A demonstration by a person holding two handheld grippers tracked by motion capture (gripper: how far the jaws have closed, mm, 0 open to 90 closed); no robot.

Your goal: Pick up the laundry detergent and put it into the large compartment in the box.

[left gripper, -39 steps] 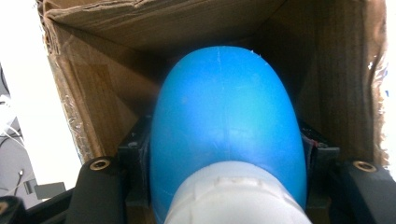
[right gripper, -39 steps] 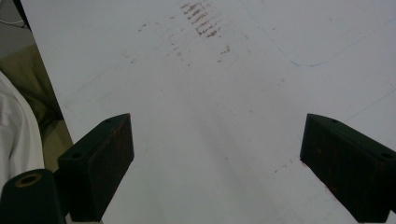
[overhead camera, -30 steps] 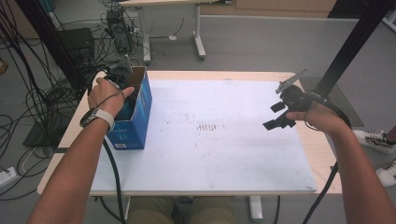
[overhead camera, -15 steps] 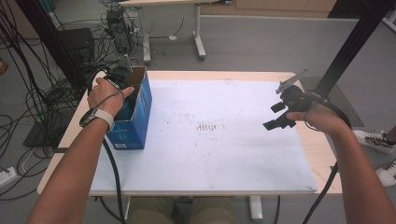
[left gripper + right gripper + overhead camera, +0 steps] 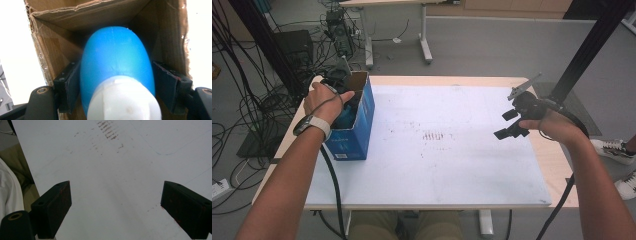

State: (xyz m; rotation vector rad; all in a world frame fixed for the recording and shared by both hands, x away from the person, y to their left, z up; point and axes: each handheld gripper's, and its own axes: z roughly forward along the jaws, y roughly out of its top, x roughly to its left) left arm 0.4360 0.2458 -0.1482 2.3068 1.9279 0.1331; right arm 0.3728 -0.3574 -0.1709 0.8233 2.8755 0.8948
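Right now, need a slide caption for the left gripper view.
Left gripper inside the cardboard box, jaws just opening either side of a blue bottle with white cap.

A blue bottle [image 5: 116,62] with a white cap sits deep inside the open blue box [image 5: 362,125] at the bench's [image 5: 462,175] left edge.

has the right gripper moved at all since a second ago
No. In the high view the right gripper hangs over the same spot on the white mat, just inside its right edge and level with the brown smudges, as in both earlier pictures.
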